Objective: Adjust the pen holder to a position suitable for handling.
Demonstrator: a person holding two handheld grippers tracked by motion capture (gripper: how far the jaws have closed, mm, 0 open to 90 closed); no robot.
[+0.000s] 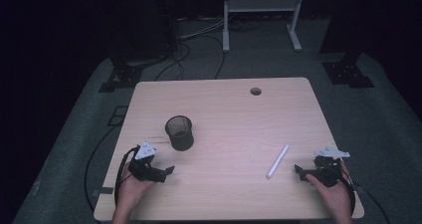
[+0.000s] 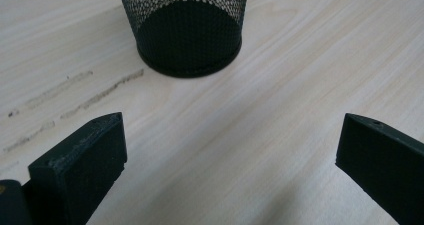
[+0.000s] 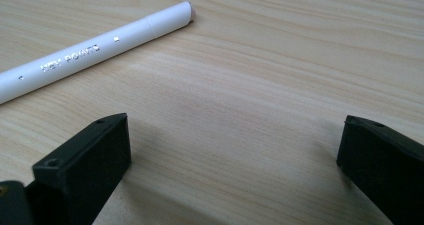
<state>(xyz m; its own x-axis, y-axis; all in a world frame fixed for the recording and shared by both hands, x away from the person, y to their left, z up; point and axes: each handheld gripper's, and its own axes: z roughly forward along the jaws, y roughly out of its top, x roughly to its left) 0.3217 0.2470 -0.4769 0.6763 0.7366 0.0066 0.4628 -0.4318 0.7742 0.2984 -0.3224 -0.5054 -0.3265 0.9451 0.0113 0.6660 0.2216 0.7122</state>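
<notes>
White pen (image 3: pixel 90 52), capped, silver lettering on its barrel, lying flat on the pale wood counter (image 1: pixel 234 119) near my right gripper (image 1: pixel 298 170), jaws wide apart, black mesh cup (image 2: pixel 185 27) upright before my left gripper (image 1: pixel 169 171), jaws likewise spread, empty.

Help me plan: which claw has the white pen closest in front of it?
The right claw: the white pen lies just ahead of it, while the left claw faces the black mesh cup.

wooden table (image 1: pixel 234 114) on grey floor (image 1: pixel 74 129), dark room.
</notes>
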